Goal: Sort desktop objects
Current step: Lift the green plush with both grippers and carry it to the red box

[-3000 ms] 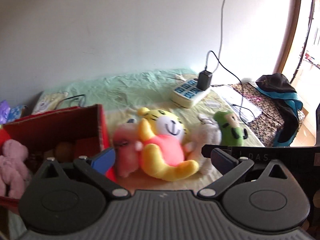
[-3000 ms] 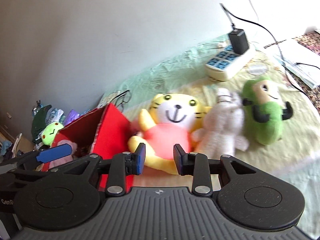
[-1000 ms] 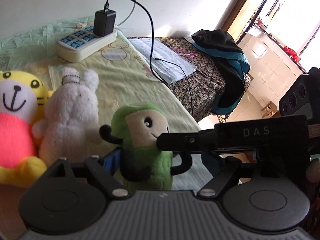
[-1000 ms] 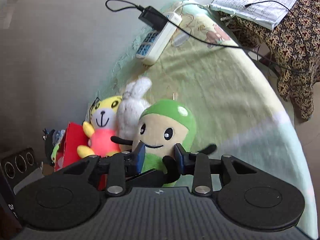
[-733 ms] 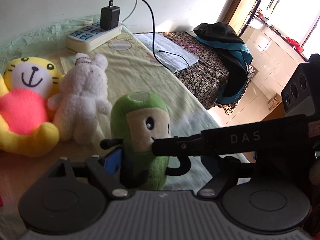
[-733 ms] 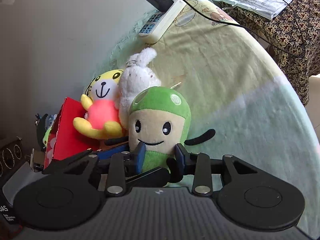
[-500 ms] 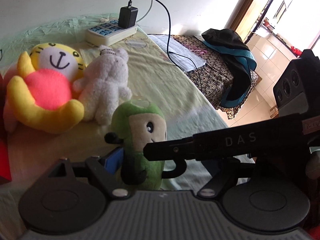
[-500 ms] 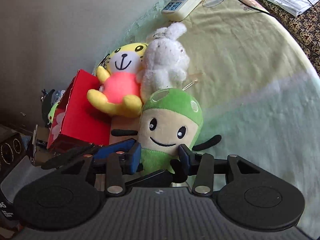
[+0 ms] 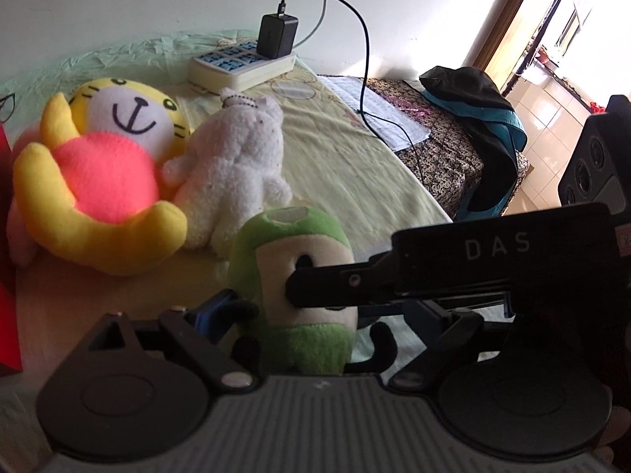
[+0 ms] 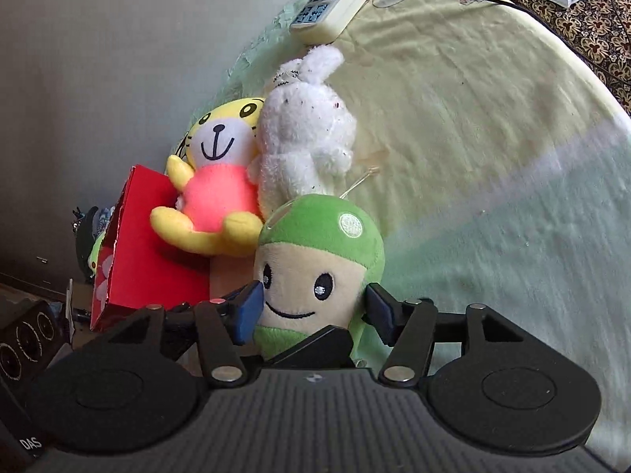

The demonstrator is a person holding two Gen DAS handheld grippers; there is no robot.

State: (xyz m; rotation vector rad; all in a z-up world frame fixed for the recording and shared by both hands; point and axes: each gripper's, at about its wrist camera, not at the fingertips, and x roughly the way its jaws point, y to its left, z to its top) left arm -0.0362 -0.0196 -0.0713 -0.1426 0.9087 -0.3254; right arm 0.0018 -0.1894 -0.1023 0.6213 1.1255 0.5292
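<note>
Green plush (image 10: 319,272) upright, long axis vertical, face toward right-wrist camera, seemingly.

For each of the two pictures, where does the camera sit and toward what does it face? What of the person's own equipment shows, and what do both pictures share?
Left wrist view: on the left hand-held gripper, facing the green plush doll between its fingers; the right hand-held gripper crosses in front.
Right wrist view: on the right hand-held gripper, facing the doll's face; jaws just opening, pads beside its head.
Shared: green plush doll, tiger plush, white rabbit plush, power strip, red box.
</note>
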